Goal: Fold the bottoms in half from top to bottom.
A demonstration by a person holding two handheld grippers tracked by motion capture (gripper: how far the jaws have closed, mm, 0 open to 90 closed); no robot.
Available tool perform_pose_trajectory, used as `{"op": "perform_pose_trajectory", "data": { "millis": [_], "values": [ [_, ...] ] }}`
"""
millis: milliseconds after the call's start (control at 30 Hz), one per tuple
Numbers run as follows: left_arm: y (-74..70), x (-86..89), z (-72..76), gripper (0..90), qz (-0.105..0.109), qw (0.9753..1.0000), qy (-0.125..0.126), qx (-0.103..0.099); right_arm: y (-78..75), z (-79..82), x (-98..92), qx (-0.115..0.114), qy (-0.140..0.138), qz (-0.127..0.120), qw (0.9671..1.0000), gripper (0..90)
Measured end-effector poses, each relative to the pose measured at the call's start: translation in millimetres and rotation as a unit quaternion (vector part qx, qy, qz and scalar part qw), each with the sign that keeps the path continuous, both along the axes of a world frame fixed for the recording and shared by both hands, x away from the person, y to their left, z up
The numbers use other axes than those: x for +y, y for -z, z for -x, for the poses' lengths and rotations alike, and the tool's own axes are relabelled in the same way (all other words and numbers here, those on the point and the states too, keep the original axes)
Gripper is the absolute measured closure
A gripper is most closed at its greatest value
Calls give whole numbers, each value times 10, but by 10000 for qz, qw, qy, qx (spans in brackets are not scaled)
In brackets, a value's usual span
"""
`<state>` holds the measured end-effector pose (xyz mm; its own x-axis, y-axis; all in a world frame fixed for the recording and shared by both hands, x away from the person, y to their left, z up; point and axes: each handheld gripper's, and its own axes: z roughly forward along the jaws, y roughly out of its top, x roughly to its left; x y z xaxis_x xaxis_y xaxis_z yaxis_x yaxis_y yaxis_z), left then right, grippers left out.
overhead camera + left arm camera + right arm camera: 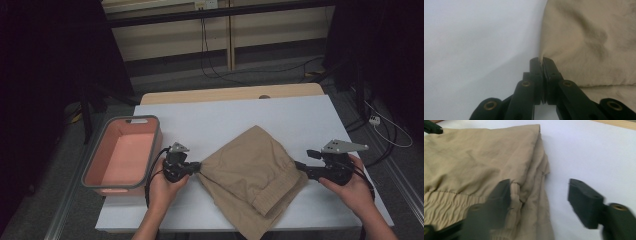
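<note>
My left gripper [196, 167] is clamped on the left corner of the tan shorts [252, 172], which lie folded near the table's [300, 115] front edge, long axis running diagonally toward the front. My right gripper [539, 200] stands wide open, straddling the elastic waistband edge at the shorts' right side, so I judge that closing there comes next.

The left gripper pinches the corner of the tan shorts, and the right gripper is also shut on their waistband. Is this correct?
Not quite. The left gripper does pinch the tan shorts, but the right gripper is open, one jaw over the waistband, as the right gripper view shows.
</note>
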<state>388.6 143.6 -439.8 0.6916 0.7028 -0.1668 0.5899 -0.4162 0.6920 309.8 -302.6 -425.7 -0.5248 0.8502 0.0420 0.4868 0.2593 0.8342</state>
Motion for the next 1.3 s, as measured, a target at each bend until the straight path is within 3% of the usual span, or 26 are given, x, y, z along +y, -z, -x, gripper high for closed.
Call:
{"op": "perform_pose_trajectory", "data": {
  "millis": [167, 233, 333, 433, 567, 633, 667, 767, 833, 933, 1000, 1233, 1300],
  "values": [
    [-14, 3, 1, 873, -8, 10000, 14, 8, 32, 1, -72, 120, 81, 193, 9997, 561],
    [-15, 4, 1, 873, -2, 10000, 12, 22, 69, -11, -80, 227, 69, 305, 9993, 571],
    [-14, 3, 0, 873, 15, 10000, -6, 26, 122, -33, -47, 429, -79, 271, 9987, 588],
    [-17, 2, 2, 873, 13, 10000, -7, 13, 179, -58, 41, 585, -224, 423, 9971, 668],
    [-21, -1, 7, 872, 32, 10000, -26, -15, 236, -113, 63, 830, -271, 347, 9956, 736],
    [-20, -6, 9, 871, 53, 10000, -48, -21, 290, -146, 93, 996, -352, 331, 9939, 855],
    [-22, -5, 9, 871, 51, 10000, -44, -33, 282, -152, 100, 1000, -381, 340, 9937, 896],
    [-30, -7, 12, 871, 58, 10000, -46, -54, 200, -167, 127, 952, -413, 436, 9936, 900],
    [-30, -9, 11, 869, 67, 10000, -26, -60, 143, -181, 98, 776, -281, 471, 9955, 900],
    [-29, -14, 12, 869, 76, 10000, -12, -51, 110, -202, 42, 695, -171, 368, 9968, 900],
    [-27, -16, 11, 869, 61, 10000, -19, -58, 169, -225, 19, 794, -179, 350, 9961, 900],
    [-14, -10, 14, 857, 95, 9999, -39, -97, 199, -229, 29, 761, -172, 422, 9961, 900],
    [-14, 5, 22, 804, 53, 9999, -79, -117, 204, -216, 32, 714, -155, 421, 9964, 896]
  ]
}}
